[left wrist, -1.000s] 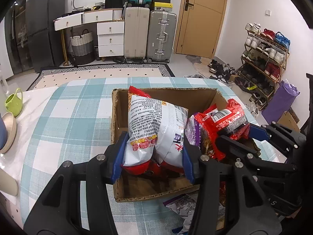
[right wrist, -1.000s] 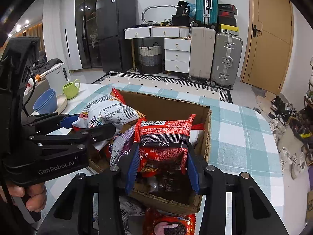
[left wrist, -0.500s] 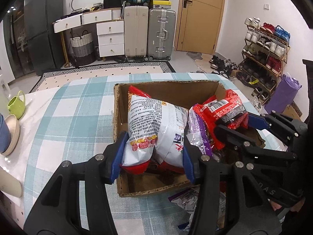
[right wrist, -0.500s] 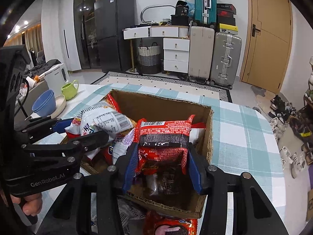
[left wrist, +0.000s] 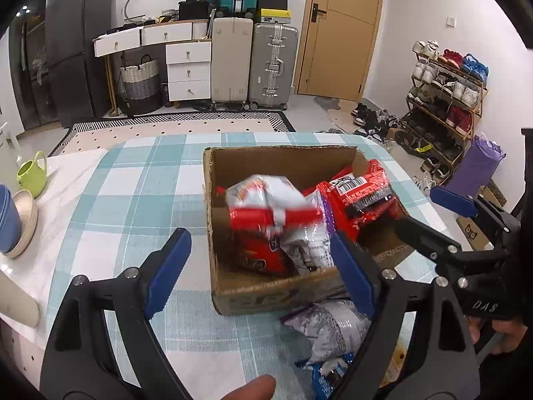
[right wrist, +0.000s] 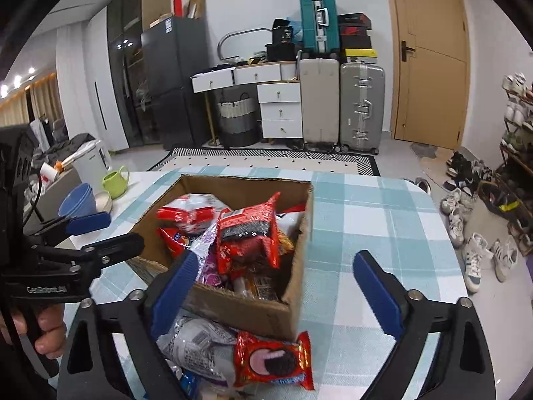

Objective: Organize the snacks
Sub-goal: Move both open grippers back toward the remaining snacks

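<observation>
Jaws of both the left gripper (left wrist: 256, 266) and right gripper (right wrist: 276, 286) have just sprung apart, empty, dropping the white-and-red bag (left wrist: 276, 213) and red packet (right wrist: 246, 233) into the cardboard box (right wrist: 260, 310); withdraw clear, then collect the loose cookie pack (right wrist: 273, 363) beside it.

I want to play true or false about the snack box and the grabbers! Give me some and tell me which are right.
1. Both grabbers are open. True: the left gripper and right gripper have just opened, with nothing pinched.
2. The cardboard box is empty. False: snack bags fill it.
3. A red cookie pack lies on the table outside the box. True.
4. The green mug sits inside the box. False: it stands on the table, off to the side.
</observation>
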### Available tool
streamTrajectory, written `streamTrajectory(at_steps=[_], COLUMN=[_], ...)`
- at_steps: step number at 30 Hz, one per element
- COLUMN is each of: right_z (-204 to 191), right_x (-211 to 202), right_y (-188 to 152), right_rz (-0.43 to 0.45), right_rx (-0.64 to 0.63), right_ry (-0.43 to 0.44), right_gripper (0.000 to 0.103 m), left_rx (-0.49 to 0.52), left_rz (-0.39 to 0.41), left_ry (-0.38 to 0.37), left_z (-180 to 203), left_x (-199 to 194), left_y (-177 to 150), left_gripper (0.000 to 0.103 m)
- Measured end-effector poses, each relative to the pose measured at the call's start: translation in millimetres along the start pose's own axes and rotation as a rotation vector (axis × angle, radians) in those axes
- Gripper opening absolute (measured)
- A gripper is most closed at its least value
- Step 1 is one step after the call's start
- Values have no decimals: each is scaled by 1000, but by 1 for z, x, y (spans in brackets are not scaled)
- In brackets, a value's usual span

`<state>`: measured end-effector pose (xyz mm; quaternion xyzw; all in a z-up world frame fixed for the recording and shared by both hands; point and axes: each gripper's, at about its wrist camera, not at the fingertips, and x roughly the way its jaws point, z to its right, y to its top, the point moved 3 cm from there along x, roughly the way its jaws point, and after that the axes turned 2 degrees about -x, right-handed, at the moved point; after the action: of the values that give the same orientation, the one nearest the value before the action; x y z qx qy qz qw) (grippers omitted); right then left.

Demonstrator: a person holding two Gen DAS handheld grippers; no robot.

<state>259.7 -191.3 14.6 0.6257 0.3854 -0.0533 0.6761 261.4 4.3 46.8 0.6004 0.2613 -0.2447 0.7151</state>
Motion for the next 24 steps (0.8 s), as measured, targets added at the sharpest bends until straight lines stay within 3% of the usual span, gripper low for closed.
streamTrajectory(at_steps=[3,12,24], right_z=[8,13,10], right_x=[-15,-46,-53], right_y=[-9,-48,-93], right_rz=[-3,-44,-138], right_rx=[33,74,107], right_ry=[7,43,47], right_gripper=[102,102,102], left_rx=[-19,-50,-73], left_rz=[13,17,-41], left_ry=[-8,5,18], left_z=[-3,-6,-9], left_x=[-16,-54,-66], left_y=[-6,-33,-64], left_gripper=[102,102,102])
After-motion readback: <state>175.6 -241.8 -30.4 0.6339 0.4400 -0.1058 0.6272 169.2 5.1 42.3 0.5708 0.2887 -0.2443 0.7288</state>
